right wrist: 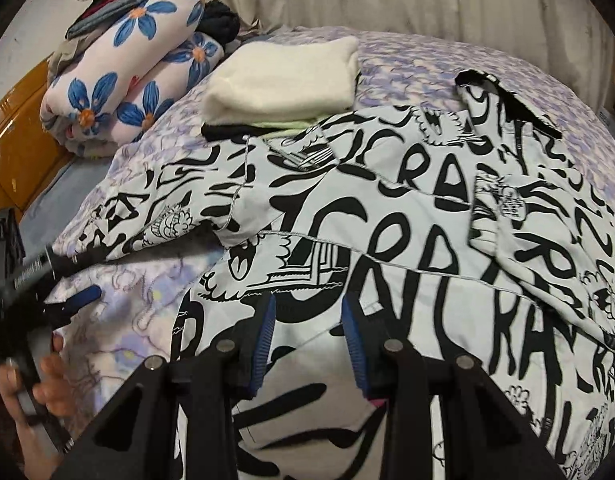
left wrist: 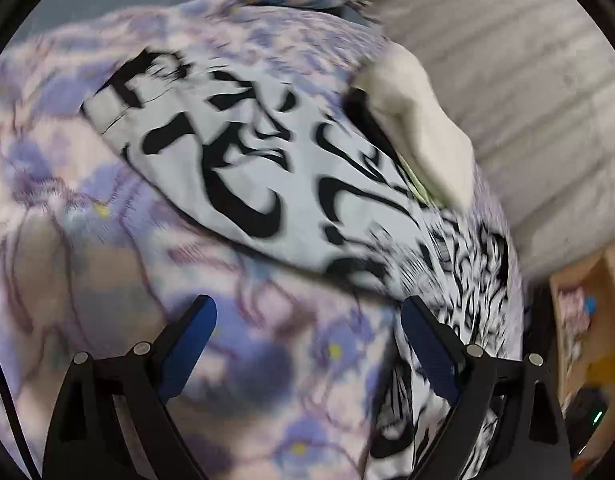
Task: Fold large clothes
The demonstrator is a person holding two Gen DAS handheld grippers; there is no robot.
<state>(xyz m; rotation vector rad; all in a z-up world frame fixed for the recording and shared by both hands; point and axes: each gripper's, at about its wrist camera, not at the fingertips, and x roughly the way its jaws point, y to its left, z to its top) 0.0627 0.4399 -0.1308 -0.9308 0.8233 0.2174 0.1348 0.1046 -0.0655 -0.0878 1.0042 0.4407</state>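
My right gripper [right wrist: 307,340]: pads clamp a fold of the black-and-white printed garment [right wrist: 407,216] | my left gripper [left wrist: 307,344]: jaws wide, empty, over the floral bedspread [left wrist: 107,240] beside that garment | garment: spread on bedspread | cream folded stack [right wrist: 283,80]: touching the garment's far edge.

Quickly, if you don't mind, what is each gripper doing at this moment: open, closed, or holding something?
Left gripper: open, jaws wide, nothing between them, over the floral bedsheet.
Right gripper: jaws partly apart over the black-and-white printed garment; whether it pinches the cloth cannot be told.
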